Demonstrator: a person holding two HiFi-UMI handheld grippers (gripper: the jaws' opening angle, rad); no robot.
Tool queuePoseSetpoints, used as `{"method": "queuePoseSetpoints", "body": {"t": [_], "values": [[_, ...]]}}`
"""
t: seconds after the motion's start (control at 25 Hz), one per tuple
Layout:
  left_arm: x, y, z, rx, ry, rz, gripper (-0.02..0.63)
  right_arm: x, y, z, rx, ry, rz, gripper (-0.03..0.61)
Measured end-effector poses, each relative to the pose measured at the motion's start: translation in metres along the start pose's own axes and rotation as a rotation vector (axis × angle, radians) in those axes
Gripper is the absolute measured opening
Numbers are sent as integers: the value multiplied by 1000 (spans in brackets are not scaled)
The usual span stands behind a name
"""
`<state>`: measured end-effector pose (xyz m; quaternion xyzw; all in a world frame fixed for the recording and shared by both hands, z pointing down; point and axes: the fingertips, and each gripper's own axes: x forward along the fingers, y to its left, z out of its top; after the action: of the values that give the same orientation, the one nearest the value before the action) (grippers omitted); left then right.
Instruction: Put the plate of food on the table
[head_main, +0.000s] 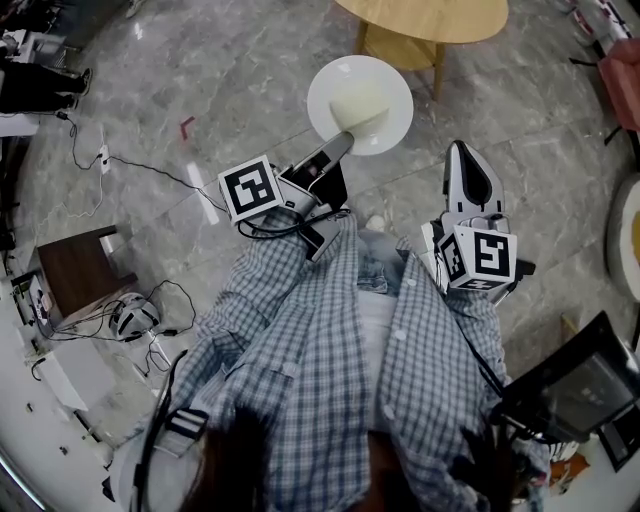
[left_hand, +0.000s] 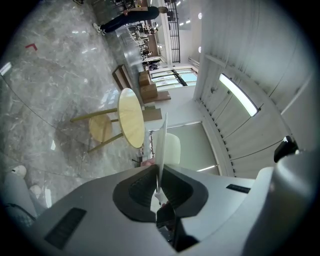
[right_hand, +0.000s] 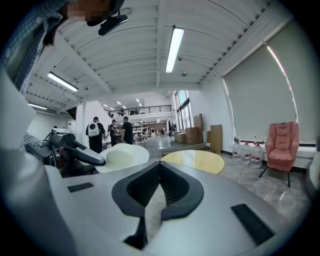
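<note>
Between left hand-held gripper (head_main: 338, 146) jaws, plate (head_main: 324, 88).

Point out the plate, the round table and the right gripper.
plate (head_main: 372, 68), head view, bare upper rim
round table (head_main: 430, 15), head view, wooden top
right gripper (head_main: 463, 155), head view, tips of its closed fingers

Legible text, brands, numbers, signs: none.
- Marker cube (head_main: 249, 188) and second marker cube (head_main: 482, 257): black-and-white square patterns only, no letters or digits.
- Water jugs (right_hand: 247, 151) on the floor: reddish labels, print too small to read.
</note>
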<state>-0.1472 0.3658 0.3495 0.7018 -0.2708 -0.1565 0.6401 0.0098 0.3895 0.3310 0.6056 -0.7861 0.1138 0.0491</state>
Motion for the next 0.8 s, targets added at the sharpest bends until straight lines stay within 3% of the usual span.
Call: {"method": "queuePoseSetpoints", "body": {"t": [0.8], "values": [[5, -8, -10, 20, 8, -17, 21, -24, -15, -1, 2, -17, -43, 6]]}}
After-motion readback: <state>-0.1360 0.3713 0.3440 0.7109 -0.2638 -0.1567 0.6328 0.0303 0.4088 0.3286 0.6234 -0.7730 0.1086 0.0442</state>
